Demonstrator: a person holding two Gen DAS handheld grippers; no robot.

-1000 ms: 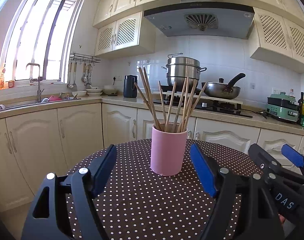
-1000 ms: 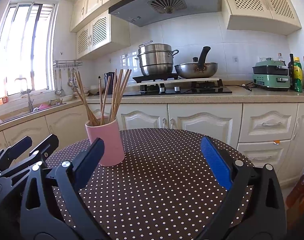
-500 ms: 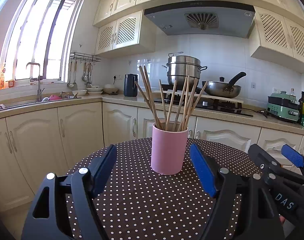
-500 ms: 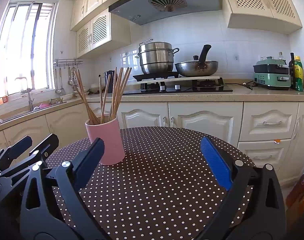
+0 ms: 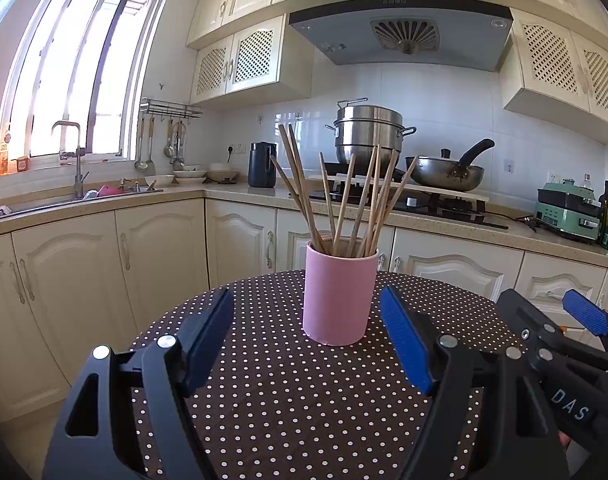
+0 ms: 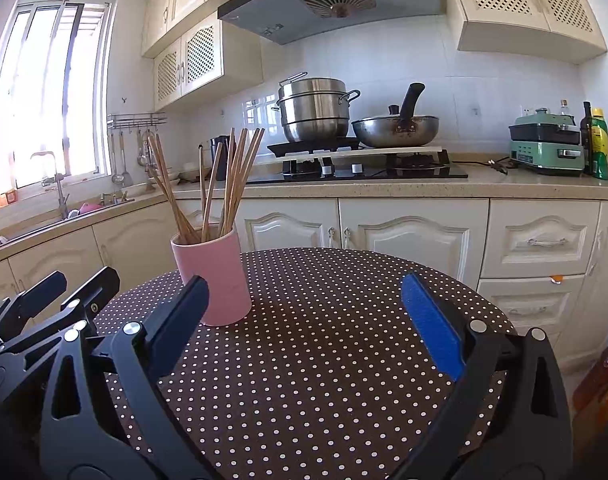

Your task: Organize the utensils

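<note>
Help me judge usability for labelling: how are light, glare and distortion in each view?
Left wrist view: window blown out, fisheye bends the cabinets, pink cup and chopsticks sharp. Right wrist view: same window glare, curved edges, dark corners.

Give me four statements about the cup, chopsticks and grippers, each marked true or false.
1. The chopsticks stand in the pink cup. True.
2. The cup lies tipped over on the dotted tablecloth. False: it stands upright.
3. The left gripper is open and holds nothing. True.
4. The right gripper is shut on a chopstick. False: it is open, with only tablecloth between its jaws.
</note>
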